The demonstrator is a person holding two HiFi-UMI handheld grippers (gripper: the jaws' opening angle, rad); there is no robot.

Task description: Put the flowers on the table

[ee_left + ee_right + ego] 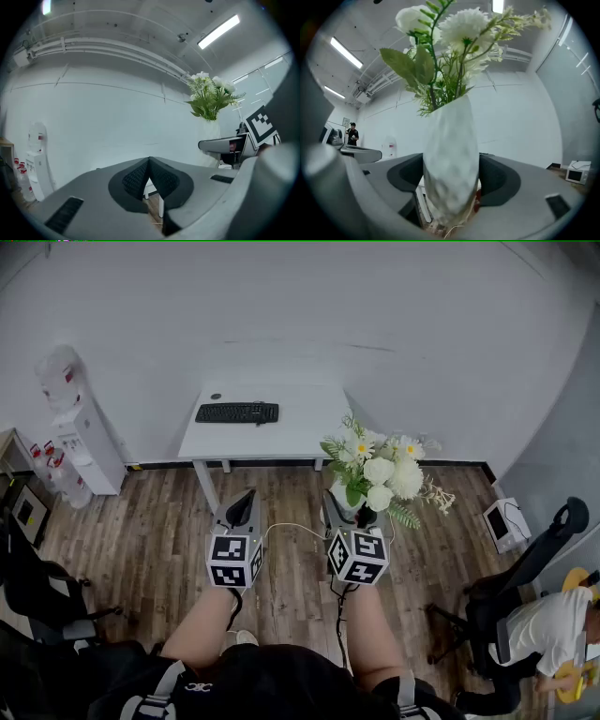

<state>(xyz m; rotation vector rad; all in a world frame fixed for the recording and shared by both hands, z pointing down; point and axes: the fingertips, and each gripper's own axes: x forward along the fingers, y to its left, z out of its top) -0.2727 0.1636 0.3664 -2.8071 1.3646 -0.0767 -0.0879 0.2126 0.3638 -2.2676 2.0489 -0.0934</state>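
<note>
There are two grippers, one white vase (451, 164) carrying one bunch of white and green flowers (454, 42), one white table (291, 432) with one black keyboard (237, 412) on it, and one water dispenser (80, 432) by the wall. One seated person (553, 624) is cut off at the head view's right edge. In the head view the blooms and the right gripper (349, 510) cover most of the vase. In the right gripper view its base drops out of sight below the jaws. The vase stands upright between the right gripper's two dark pads (410, 173), which press on its sides, one on each flank, with the flowers rising above them. It hangs over the wooden floor (141, 512), short of the table and near its front right corner. The left gripper (246, 495) is clenched tip to tip on nothing and sits beside the right one, apart from the vase.
</note>
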